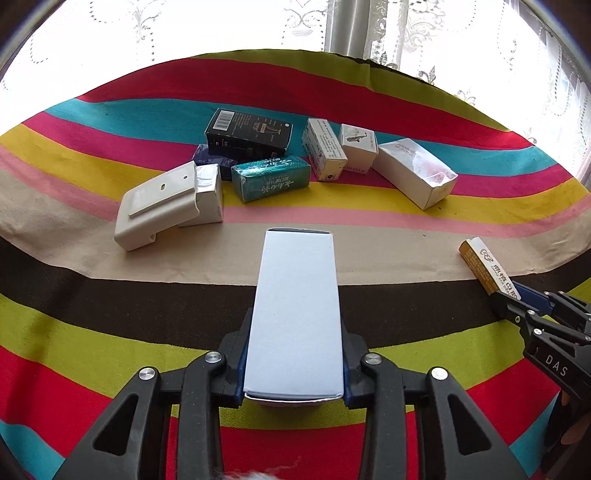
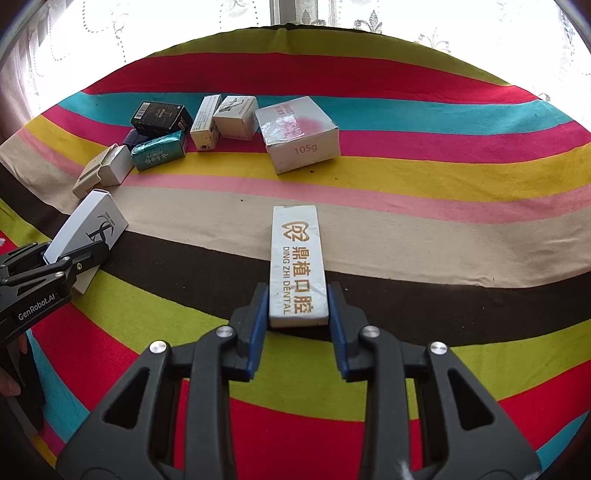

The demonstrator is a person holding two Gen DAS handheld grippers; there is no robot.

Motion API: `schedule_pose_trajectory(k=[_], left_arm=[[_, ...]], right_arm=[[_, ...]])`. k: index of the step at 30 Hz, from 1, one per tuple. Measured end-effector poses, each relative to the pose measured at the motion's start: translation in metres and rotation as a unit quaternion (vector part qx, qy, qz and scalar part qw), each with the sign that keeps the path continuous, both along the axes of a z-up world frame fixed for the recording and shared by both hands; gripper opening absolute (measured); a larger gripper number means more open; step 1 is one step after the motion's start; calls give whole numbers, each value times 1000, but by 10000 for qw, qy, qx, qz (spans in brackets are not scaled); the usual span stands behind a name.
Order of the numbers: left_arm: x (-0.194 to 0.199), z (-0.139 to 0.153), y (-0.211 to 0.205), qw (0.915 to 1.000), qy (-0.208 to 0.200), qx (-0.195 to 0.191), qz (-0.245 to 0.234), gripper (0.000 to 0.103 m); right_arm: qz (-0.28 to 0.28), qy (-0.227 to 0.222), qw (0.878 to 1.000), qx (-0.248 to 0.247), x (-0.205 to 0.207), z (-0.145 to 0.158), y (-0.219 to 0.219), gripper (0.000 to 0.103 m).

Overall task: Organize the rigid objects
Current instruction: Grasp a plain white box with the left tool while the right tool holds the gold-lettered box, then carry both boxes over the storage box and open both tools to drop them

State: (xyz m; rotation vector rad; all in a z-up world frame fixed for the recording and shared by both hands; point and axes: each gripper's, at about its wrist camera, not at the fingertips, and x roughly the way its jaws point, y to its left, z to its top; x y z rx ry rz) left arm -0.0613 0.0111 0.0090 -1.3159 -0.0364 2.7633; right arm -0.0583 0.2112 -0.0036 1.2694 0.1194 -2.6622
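Observation:
My left gripper is shut on a long pale box that lies along its fingers above the striped cloth. In the right wrist view the same white box shows a black logo and sits tilted in the left gripper. The right gripper is shut on a narrow white dental box with gold print, its far end over the beige stripe. From the left wrist view that box sticks out of the right gripper at the right edge.
At the back stand a black box, a teal box, two small white boxes, a large silvery white box and a beige plastic holder leaning on a white box. A lace curtain hangs behind the table.

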Motion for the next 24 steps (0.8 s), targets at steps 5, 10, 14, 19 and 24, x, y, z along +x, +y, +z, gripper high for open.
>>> schedule_pose_trajectory(k=[5, 10, 14, 19, 24], left_arm=[[0, -1, 3, 10000, -1, -77, 19, 37], [19, 2, 0, 9996, -166, 233, 53, 37], [50, 7, 0, 9997, -162, 170, -46, 37], [81, 12, 7, 9996, -121, 19, -260, 37], [101, 21, 17, 9990, 4, -57, -444, 37]], right_arm=[[-4, -9, 10000, -58, -1, 0, 2, 35], [-28, -160, 9978, -645, -5, 0, 19, 35], [-256, -214, 9962, -808, 7, 12, 37, 35], [-137, -29, 9971, -744, 42, 34, 33, 35], [-188, 104, 9979, -609, 78, 44, 36, 35]])
